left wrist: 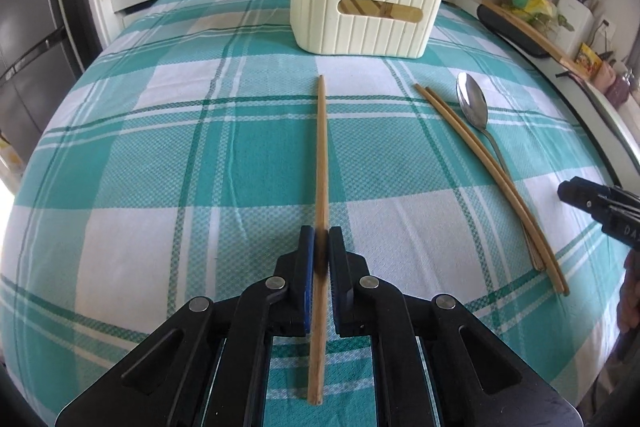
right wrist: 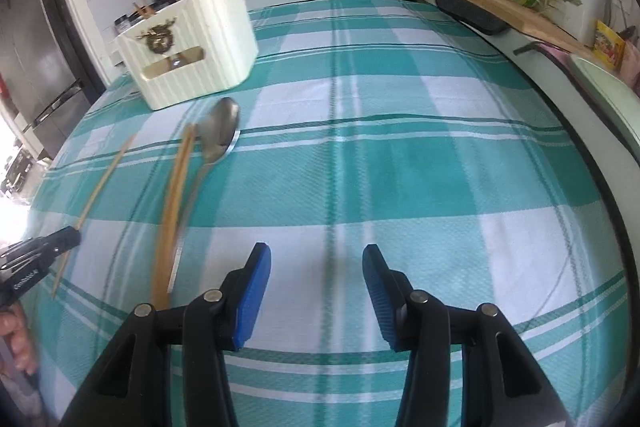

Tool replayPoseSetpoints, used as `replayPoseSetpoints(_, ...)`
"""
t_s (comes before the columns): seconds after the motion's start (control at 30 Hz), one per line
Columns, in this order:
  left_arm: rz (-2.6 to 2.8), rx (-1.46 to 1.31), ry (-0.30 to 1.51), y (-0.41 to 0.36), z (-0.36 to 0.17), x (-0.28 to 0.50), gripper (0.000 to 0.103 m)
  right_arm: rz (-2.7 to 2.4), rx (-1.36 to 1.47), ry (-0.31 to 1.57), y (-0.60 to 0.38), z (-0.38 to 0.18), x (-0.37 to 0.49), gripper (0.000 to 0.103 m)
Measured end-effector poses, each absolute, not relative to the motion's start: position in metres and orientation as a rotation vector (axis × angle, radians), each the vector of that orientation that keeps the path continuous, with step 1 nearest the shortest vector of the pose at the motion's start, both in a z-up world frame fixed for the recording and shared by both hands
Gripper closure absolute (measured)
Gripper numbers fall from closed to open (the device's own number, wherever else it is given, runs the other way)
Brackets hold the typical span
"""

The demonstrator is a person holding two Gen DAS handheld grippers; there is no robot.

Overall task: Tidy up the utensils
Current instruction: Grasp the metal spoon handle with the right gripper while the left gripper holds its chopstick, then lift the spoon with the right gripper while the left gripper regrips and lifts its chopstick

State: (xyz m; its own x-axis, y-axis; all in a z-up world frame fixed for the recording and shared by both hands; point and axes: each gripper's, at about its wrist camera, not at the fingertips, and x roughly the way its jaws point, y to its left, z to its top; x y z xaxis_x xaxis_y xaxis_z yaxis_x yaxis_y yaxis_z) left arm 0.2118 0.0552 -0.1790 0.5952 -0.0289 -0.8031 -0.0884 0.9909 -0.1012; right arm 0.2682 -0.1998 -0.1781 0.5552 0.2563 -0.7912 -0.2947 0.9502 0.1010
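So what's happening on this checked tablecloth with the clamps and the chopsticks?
A person is tidying utensils with a handheld gripper in each hand. The left gripper is shut on a single chopstick, aimed toward the cream holder. The right gripper is open and holds nothing. A pair of chopsticks and a spoon lie on the tablecloth, not yet put away.
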Motion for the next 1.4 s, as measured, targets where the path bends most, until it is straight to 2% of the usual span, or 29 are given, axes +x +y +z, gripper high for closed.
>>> replayPoseSetpoints(0.2, 0.020, -0.150, 0.917, 0.058, -0.180, 0.209, 0.096, 0.345, -0.277, 0.944, -0.133, -0.190, 0.244, 0.055)
replayPoseSetpoints(0.37, 0.011, -0.164, 0.908, 0.061, -0.181, 0.208, 0.096, 0.420, -0.216, 0.915, -0.129, -0.172, 0.239, 0.056)
replayPoseSetpoints(0.6, 0.007, -0.172, 0.904, 0.062, -0.181, 0.208, 0.095, 0.391, -0.102, 0.959, -0.124, -0.165, 0.293, 0.058)
replayPoseSetpoints(0.7, 0.002, -0.175, 0.913, 0.064, -0.181, 0.207, 0.095, 0.378, -0.178, 0.974, -0.107, -0.178, 0.305, 0.068)
replayPoseSetpoints(0.77, -0.008, -0.176, 0.923, 0.066, -0.180, 0.204, 0.095, 0.379, -0.195, 0.992, -0.107, -0.185, 0.306, 0.082)
replayPoseSetpoints(0.87, -0.030, -0.182, 0.949, 0.072, -0.178, 0.202, 0.095, 0.334, -0.264, 0.988, -0.118, -0.187, 0.298, 0.092)
replayPoseSetpoints(0.9, -0.039, -0.189, 0.959, 0.075, -0.177, 0.202, 0.094, 0.311, -0.283, 0.990, -0.126, -0.187, 0.296, 0.092)
replayPoseSetpoints(0.97, -0.058, -0.200, 0.978, 0.081, -0.176, 0.204, 0.081, 0.281, -0.295, 1.000, -0.145, -0.186, 0.294, 0.092)
replayPoseSetpoints(1.0, -0.066, -0.204, 0.985, 0.084, -0.175, 0.207, 0.075, 0.274, -0.301, 1.009, -0.153, -0.185, 0.293, 0.092)
replayPoseSetpoints(1.07, -0.084, -0.209, 0.987, 0.089, -0.171, 0.214, 0.048, 0.299, -0.294, 1.029, -0.166, -0.182, 0.293, 0.087)
replayPoseSetpoints(1.1, -0.092, -0.210, 0.986, 0.091, -0.169, 0.219, 0.043, 0.322, -0.289, 1.039, -0.171, -0.181, 0.293, 0.086)
replayPoseSetpoints(1.13, -0.104, -0.205, 0.992, 0.092, -0.167, 0.225, 0.037, 0.348, -0.285, 1.046, -0.173, -0.180, 0.293, 0.072)
replayPoseSetpoints(1.17, -0.123, -0.193, 1.002, 0.092, -0.166, 0.232, 0.034, 0.372, -0.287, 1.045, -0.173, -0.178, 0.293, 0.051)
replayPoseSetpoints(1.2, -0.144, -0.171, 1.015, 0.090, -0.166, 0.240, 0.033, 0.400, -0.297, 1.034, -0.173, -0.177, 0.292, 0.046)
replayPoseSetpoints(1.4, -0.143, -0.008, 1.090, 0.076, -0.178, 0.287, 0.033, 0.499, -0.396, 1.005, -0.155, -0.185, 0.314, 0.045)
